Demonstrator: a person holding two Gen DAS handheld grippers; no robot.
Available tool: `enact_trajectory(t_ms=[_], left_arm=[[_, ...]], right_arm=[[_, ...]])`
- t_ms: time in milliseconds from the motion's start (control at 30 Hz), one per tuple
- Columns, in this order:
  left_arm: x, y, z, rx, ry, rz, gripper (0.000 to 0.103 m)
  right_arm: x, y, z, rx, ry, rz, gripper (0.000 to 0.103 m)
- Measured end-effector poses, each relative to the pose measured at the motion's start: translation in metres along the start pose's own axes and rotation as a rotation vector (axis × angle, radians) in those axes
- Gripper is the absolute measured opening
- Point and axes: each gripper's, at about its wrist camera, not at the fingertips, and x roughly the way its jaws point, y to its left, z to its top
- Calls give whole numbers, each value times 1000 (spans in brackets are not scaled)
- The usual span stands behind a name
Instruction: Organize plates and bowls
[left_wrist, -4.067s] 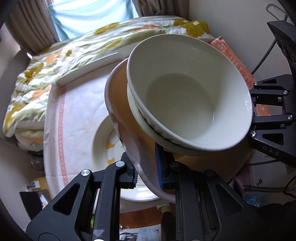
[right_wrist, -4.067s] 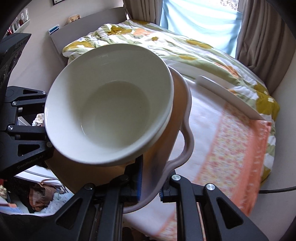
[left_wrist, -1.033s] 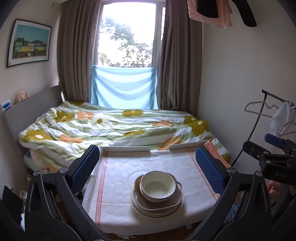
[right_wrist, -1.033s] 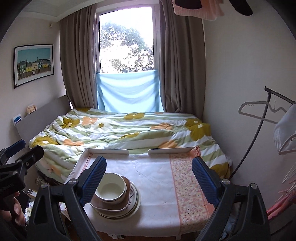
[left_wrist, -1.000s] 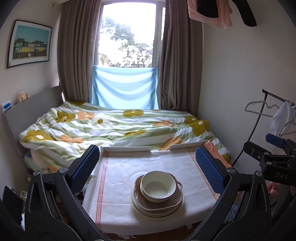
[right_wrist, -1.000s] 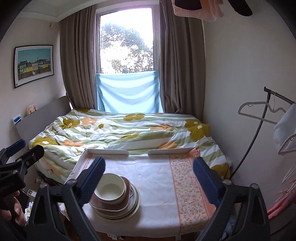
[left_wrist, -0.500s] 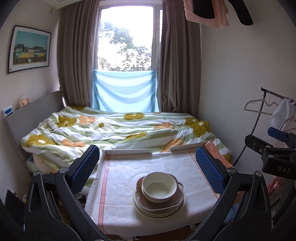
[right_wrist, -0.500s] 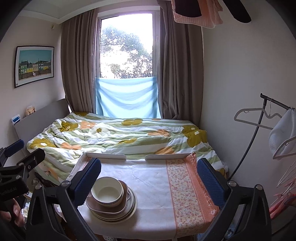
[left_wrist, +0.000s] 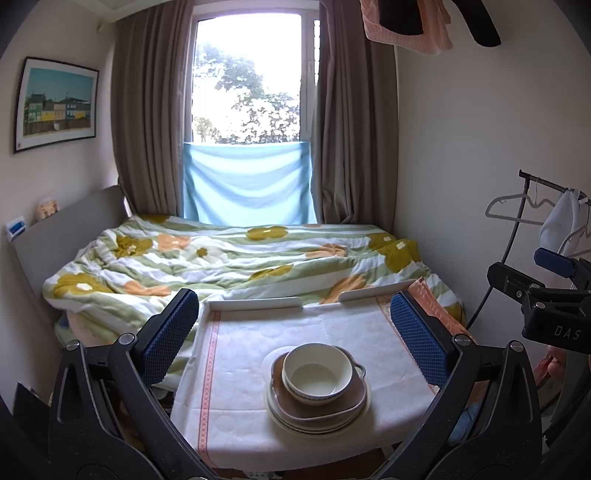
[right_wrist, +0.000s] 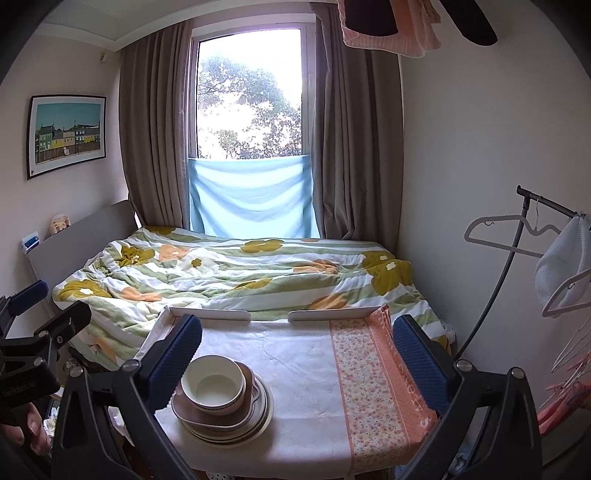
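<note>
The left gripper (left_wrist: 291, 328) is hanging back from the table (left_wrist: 236, 354) with its jaws spread wide and nothing between them. From its camera the stack of plates (left_wrist: 318, 417) is sitting low and almost dead ahead, a touch right of centre, near the table's front edge. The white bowl (left_wrist: 317, 373) is resting upright on top, nested in a brown handled dish (left_wrist: 351, 400).

Moving rightward, the right gripper (right_wrist: 297, 345) is also standing open and empty, well apart from the crockery. From its view the stack (right_wrist: 225, 417) is lying down and to the left, just past the left fingertip (right_wrist: 175, 354), with the bowl (right_wrist: 214, 384) on top.

So the pile is sitting between the two tools, roughly round with no long axis to line up on. I would judge the left one better placed for a straight approach, while the right would need to swing leftward. The sorting itself looks finished.
</note>
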Motion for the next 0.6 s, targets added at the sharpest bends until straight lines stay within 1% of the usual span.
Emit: enact_trajectory(t_ms=[600], left_arm=[[3, 3, 1, -5, 4, 1, 103]], right_arm=[[2, 0, 3, -1, -1, 2, 103]])
